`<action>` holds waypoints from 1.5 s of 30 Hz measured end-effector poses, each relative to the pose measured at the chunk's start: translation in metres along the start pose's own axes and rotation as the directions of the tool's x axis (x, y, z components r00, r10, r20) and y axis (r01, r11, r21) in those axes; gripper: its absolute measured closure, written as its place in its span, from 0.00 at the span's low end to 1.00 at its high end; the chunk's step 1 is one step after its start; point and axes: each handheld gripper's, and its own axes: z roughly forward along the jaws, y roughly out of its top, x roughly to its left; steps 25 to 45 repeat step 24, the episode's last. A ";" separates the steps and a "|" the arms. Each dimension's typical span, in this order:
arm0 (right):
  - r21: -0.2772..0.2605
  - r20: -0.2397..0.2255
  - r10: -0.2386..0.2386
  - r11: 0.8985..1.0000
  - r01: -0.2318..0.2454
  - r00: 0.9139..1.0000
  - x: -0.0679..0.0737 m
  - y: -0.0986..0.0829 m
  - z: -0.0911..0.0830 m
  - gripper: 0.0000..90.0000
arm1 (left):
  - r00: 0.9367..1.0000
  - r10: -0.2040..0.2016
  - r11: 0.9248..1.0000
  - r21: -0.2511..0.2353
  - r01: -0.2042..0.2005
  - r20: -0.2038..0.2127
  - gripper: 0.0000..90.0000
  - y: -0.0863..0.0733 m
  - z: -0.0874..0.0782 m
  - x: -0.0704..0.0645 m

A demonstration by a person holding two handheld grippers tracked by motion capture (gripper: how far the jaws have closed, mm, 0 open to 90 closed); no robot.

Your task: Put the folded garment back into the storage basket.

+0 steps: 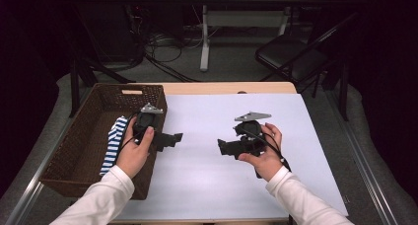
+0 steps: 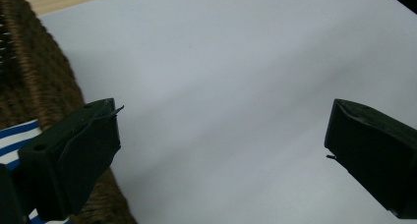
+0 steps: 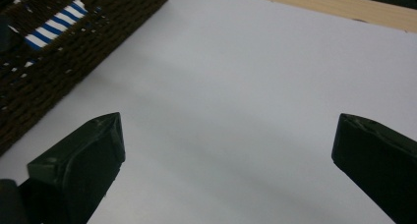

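A blue-and-white striped cloth (image 1: 113, 143) lies inside the brown wicker basket (image 1: 84, 136) at the table's left. My left gripper (image 1: 170, 140) hovers at the basket's right rim, pointing right over the white sheet (image 1: 231, 116); its jaws stand wide apart with nothing between them (image 2: 221, 135). My right gripper (image 1: 227, 148) sits mid-table, pointing left, also open and empty (image 3: 226, 145). The striped cloth (image 3: 54, 22) shows through the basket (image 3: 74, 52) in the right gripper view, and a strip of the cloth (image 2: 14, 135) beside the basket's wall (image 2: 44, 81) in the left gripper view.
A wooden table edge (image 1: 226, 88) borders the white sheet at the back. Beyond it are a black chair (image 1: 296, 55), a desk leg (image 1: 204, 37) and cables on the floor. Metal rails run along both table sides.
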 end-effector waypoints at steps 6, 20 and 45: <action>0.003 0.031 0.013 1.000 -0.013 0.999 -0.012 -0.018 0.000 0.00 | 0.999 0.032 0.999 -0.011 -0.032 0.030 0.00 -0.002 0.011 -0.019; 0.009 0.065 0.060 0.998 -0.061 0.996 -0.039 -0.054 -0.001 0.00 | 0.993 0.099 0.995 -0.009 -0.099 0.069 0.00 -0.016 0.043 -0.049; 0.017 0.076 0.073 0.997 -0.075 0.994 -0.046 -0.064 -0.001 0.00 | 0.993 0.094 0.996 -0.006 -0.094 0.076 0.00 -0.022 0.051 -0.051</action>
